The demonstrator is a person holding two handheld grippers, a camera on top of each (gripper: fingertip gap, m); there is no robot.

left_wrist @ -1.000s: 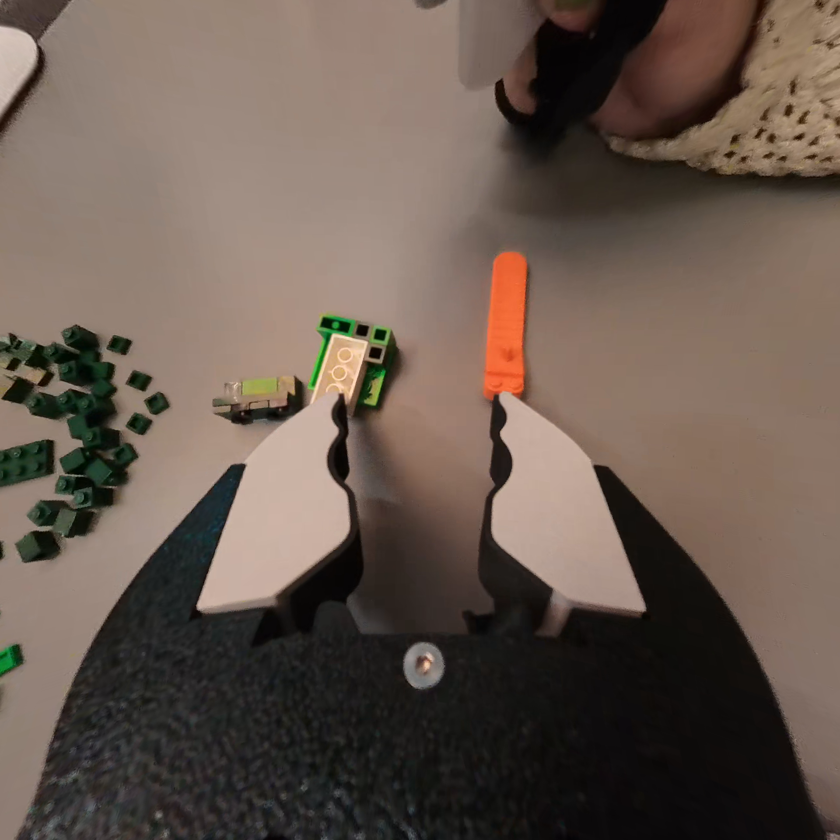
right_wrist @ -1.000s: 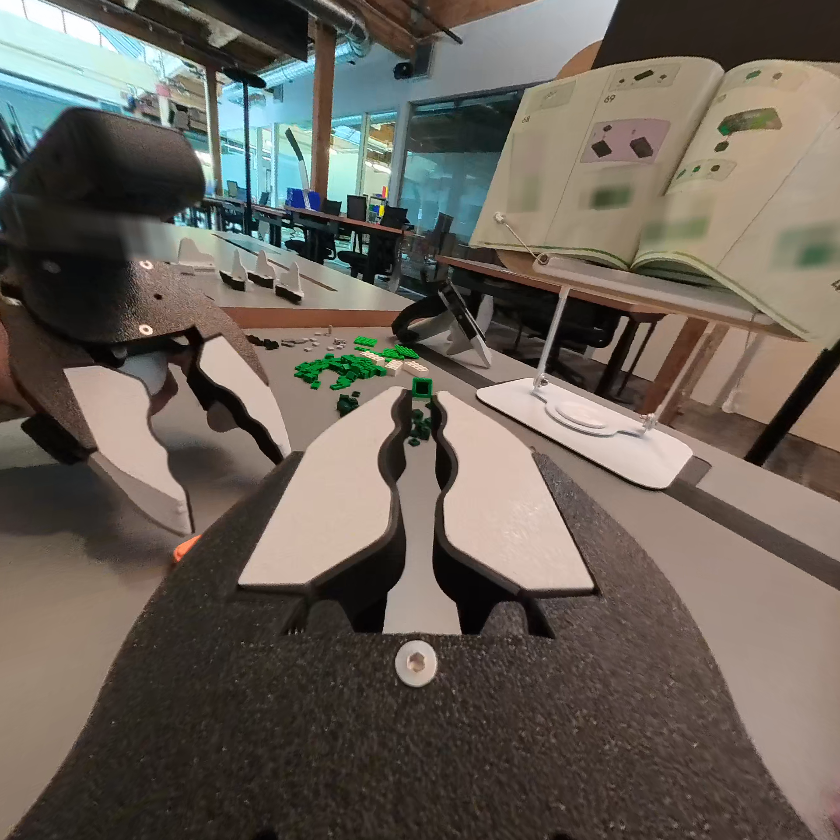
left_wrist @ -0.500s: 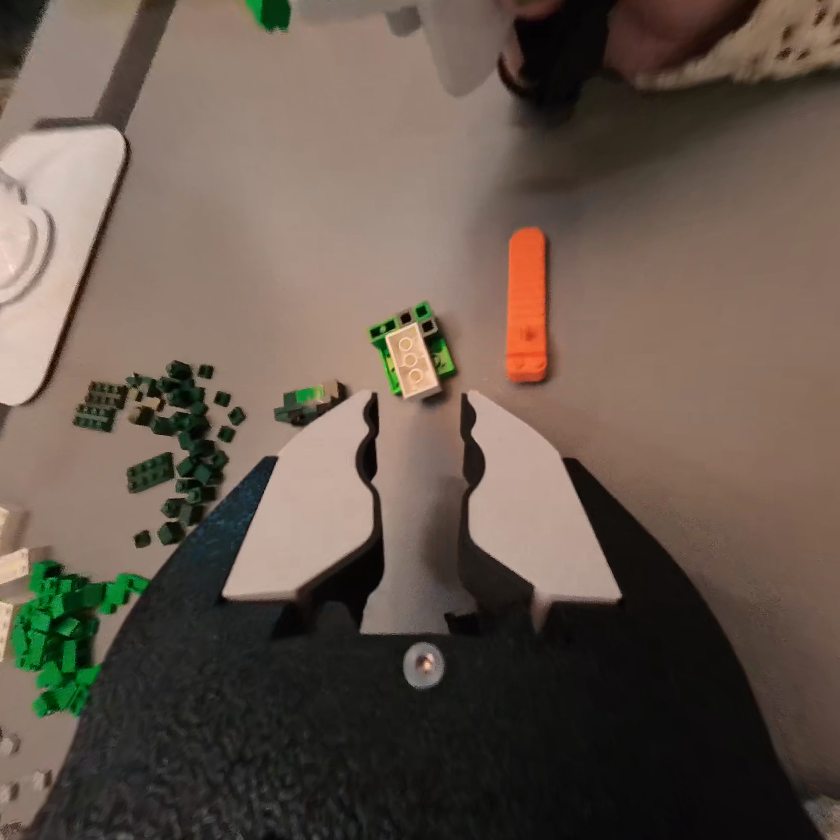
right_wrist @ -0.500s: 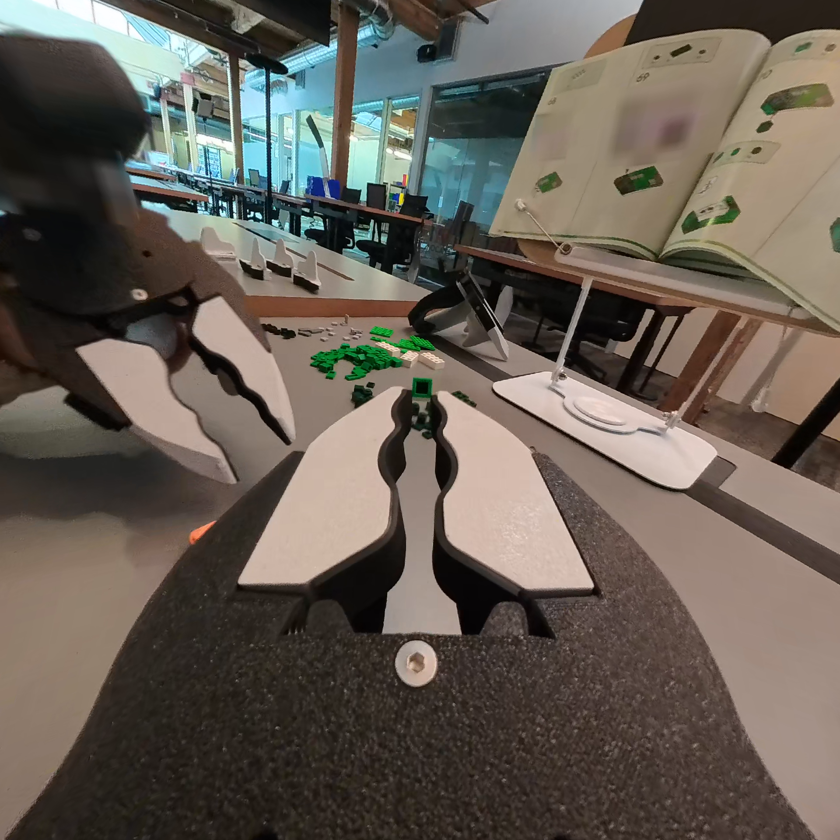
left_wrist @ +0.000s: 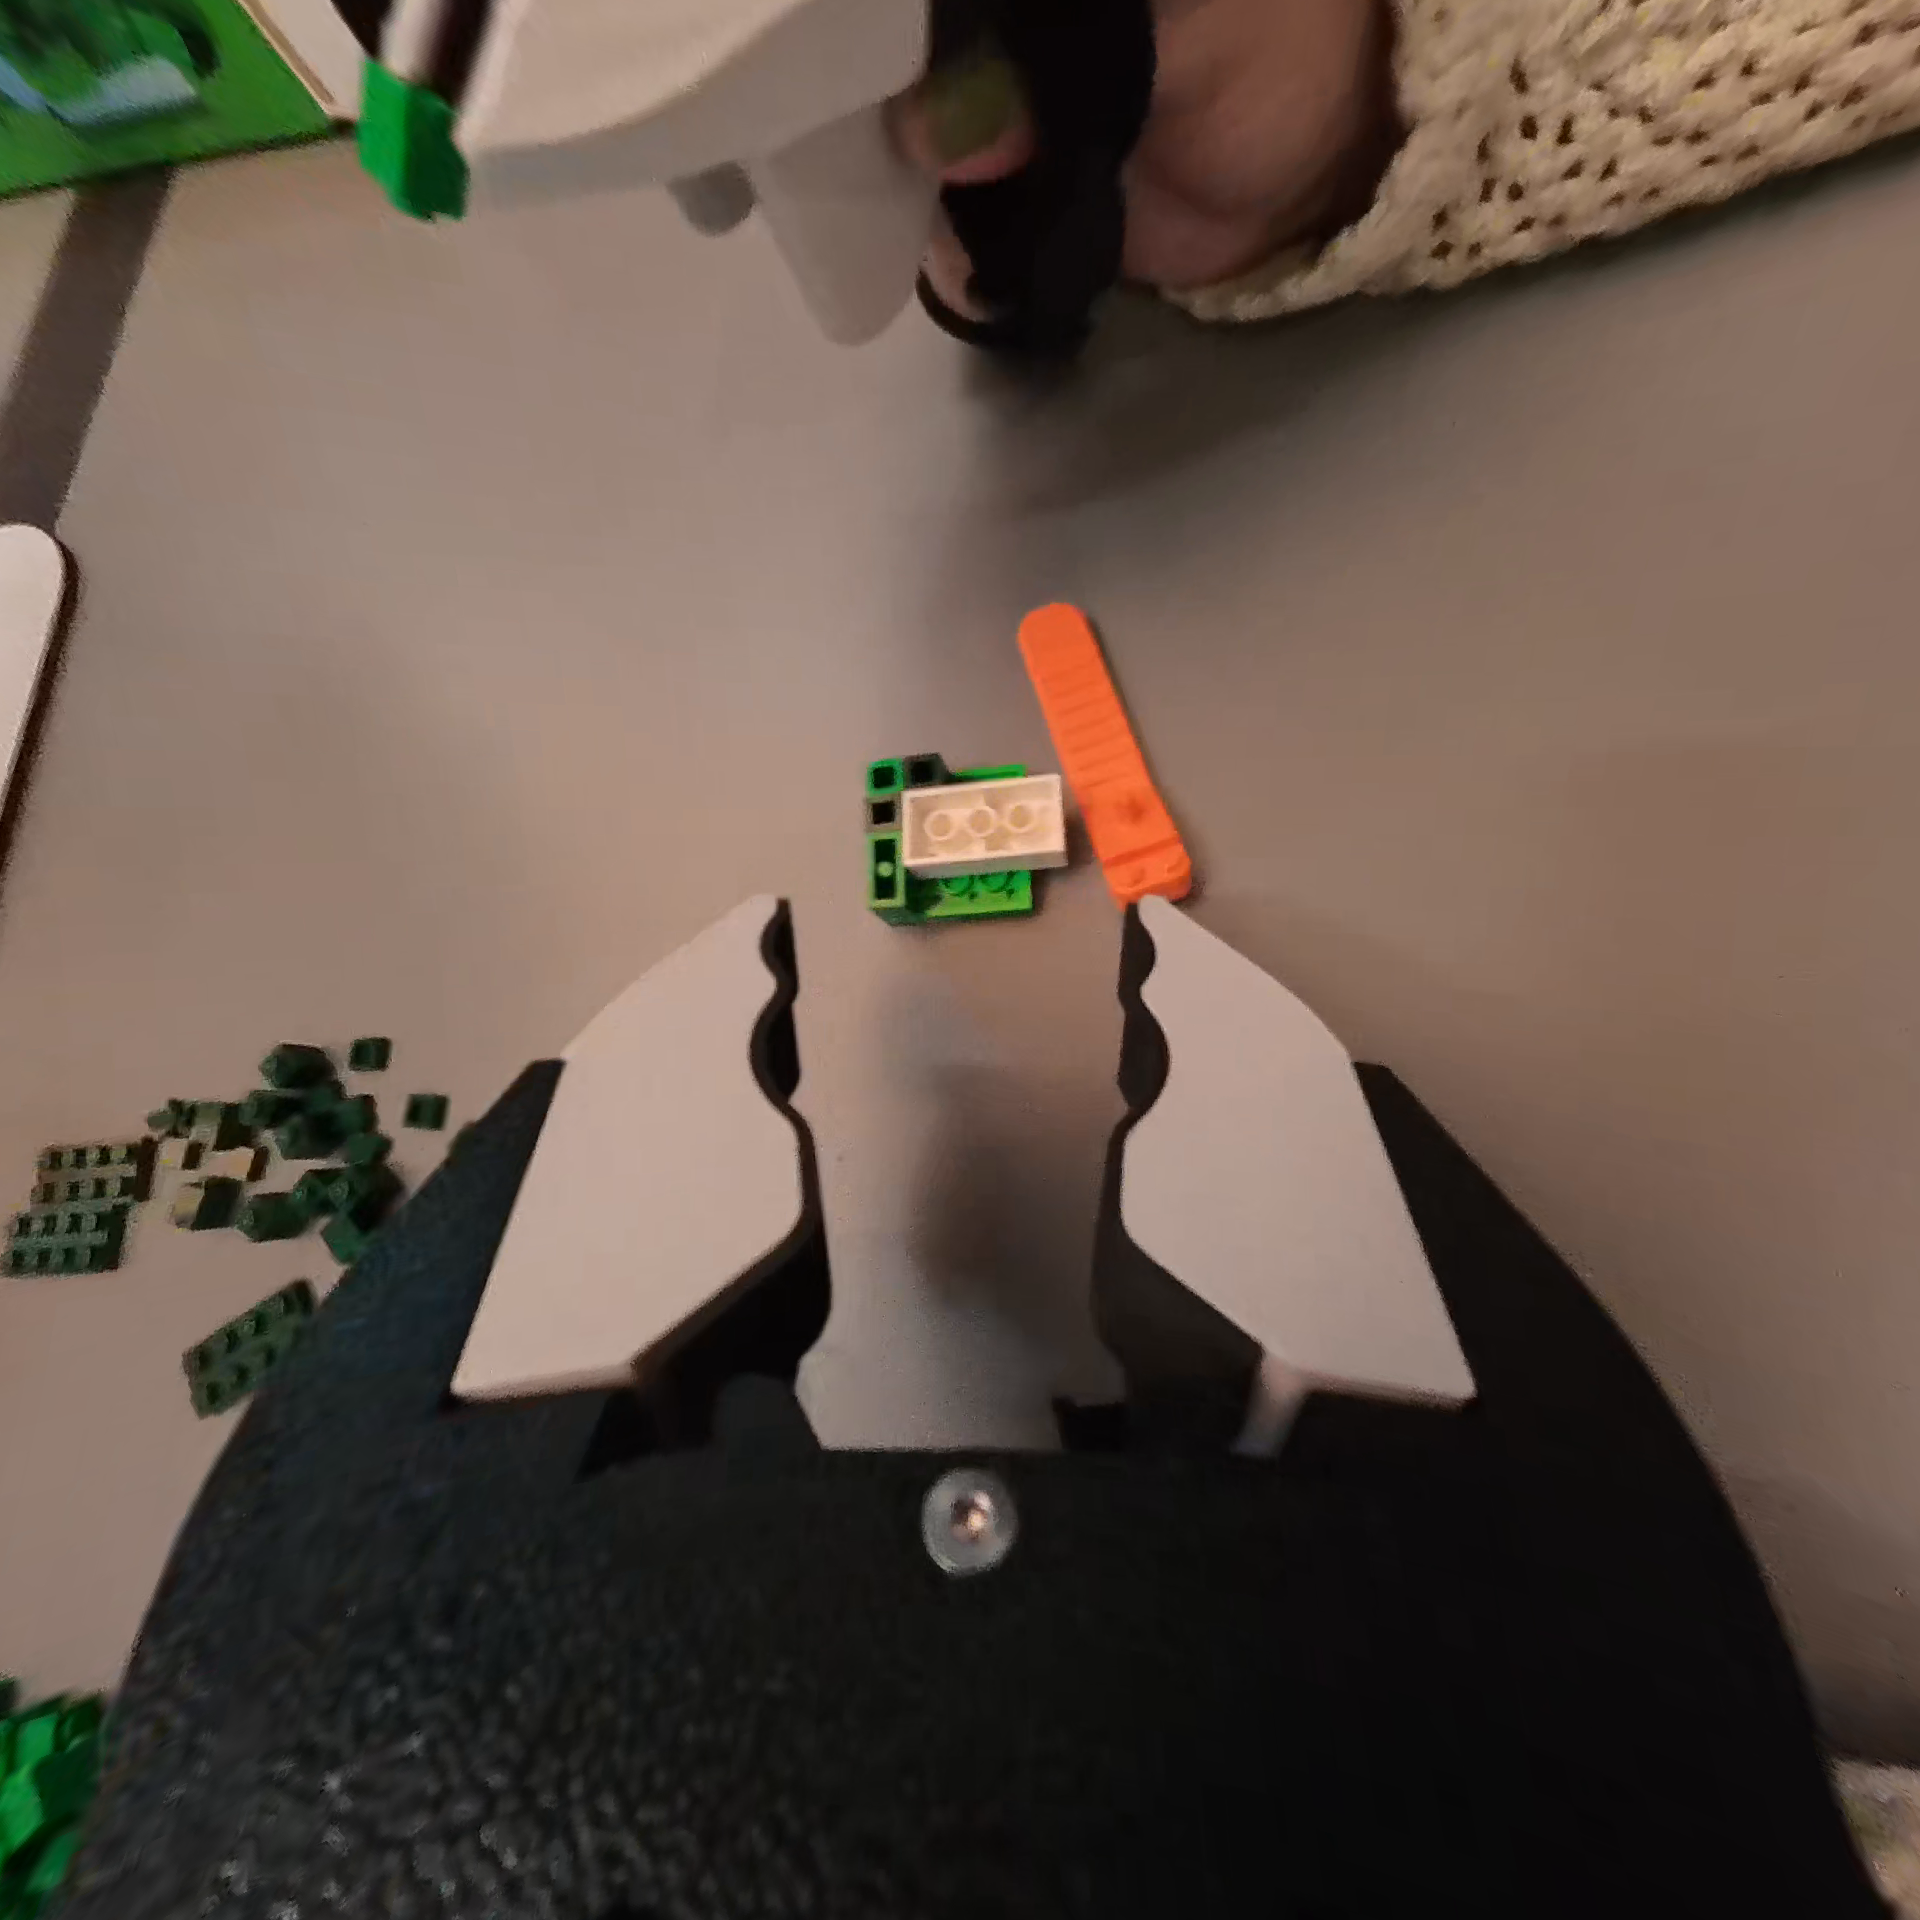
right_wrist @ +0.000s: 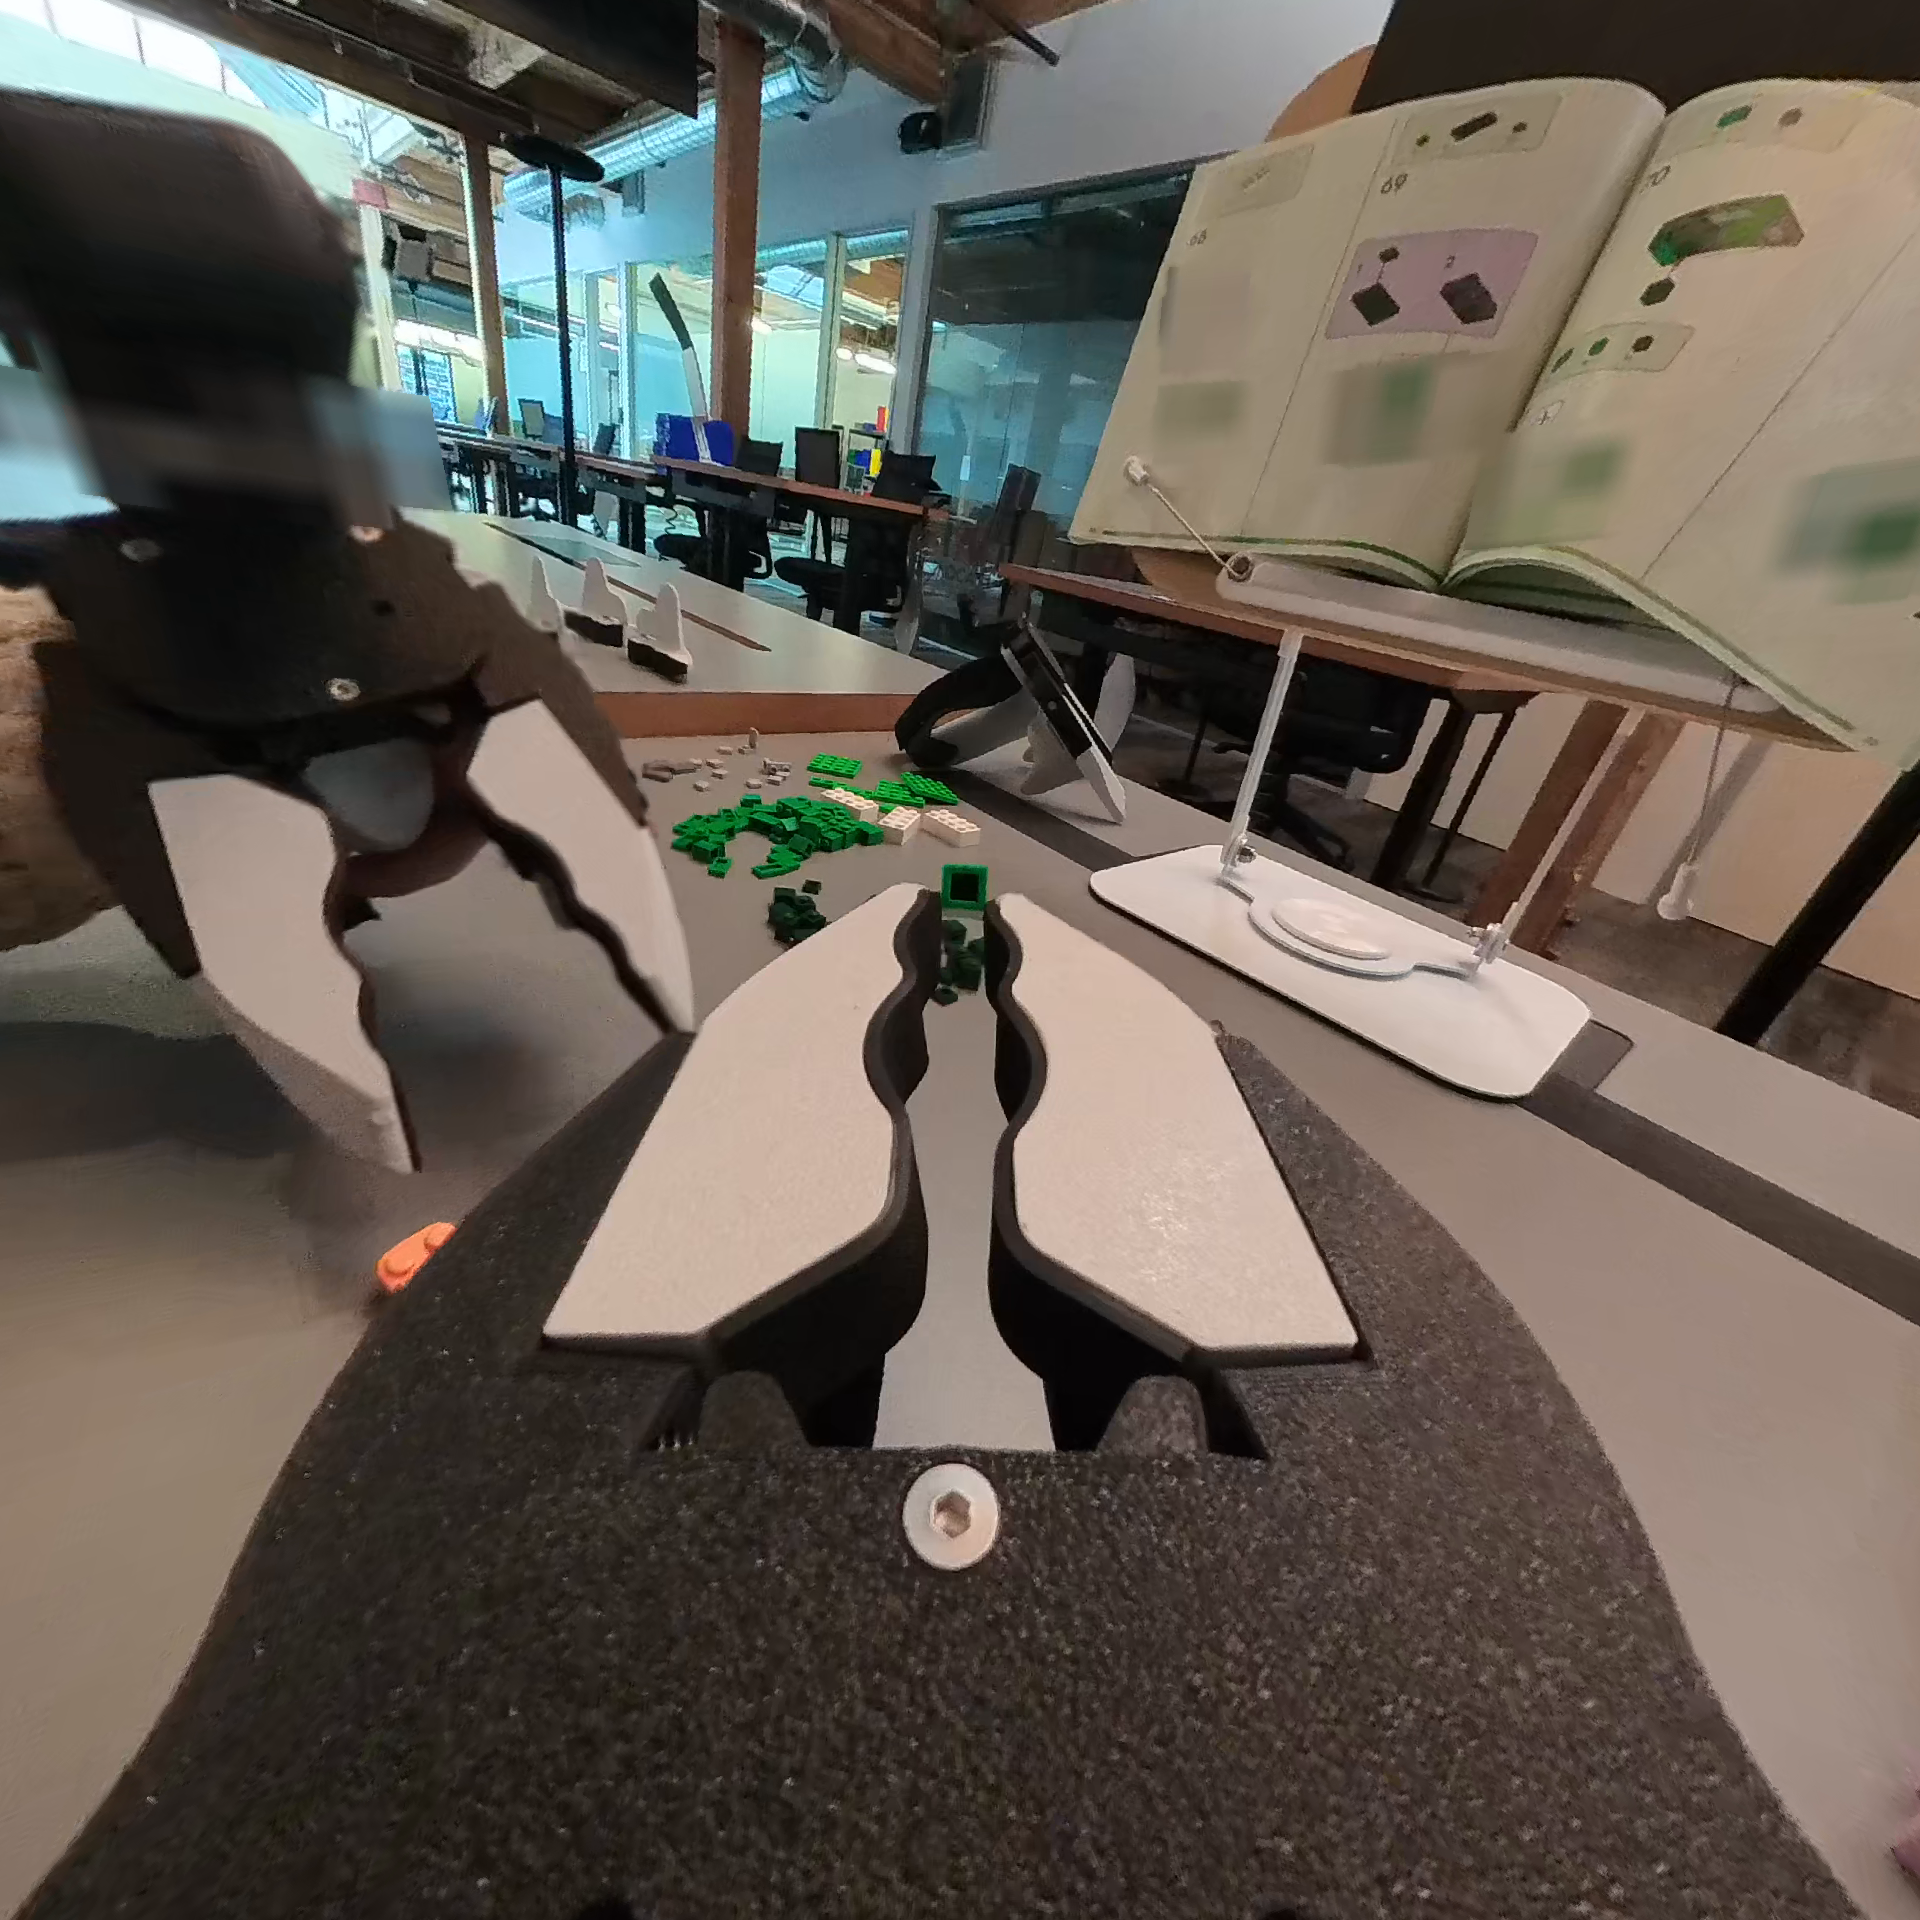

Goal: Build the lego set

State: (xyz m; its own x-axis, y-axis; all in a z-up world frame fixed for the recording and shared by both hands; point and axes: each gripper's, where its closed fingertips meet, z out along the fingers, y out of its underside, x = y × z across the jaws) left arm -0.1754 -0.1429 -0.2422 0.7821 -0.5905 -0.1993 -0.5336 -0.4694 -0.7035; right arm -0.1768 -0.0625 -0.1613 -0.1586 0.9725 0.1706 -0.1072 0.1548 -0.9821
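Observation:
A small assembly, bright green with a white brick on top, lies on the grey table just beyond my left gripper. That gripper is open and empty, hovering above the table; it also shows at the left of the right wrist view. An orange brick separator lies right of the assembly, by my right fingertip. My right gripper is shut on a small green brick at its tips and held in the air. In the left wrist view it is at the top with the green brick.
Dark green pieces lie left of my left gripper, with bright green ones, white bricks and grey bits farther off. An open instruction book rests on a white stand at right. A knit sleeve is top right. Spacing between my two grippers at the tips: around 12 centimeters. The orange brick separator is closer to my left gripper, around 4 centimeters from its tips; the right tips are 12 centimeters off.
My left gripper's jaws narrowed, then opened wide again, and it swung so the assembly now sits crosswise ahead. The small tan and dark green piece has left the view. The right gripper keeps its brick.

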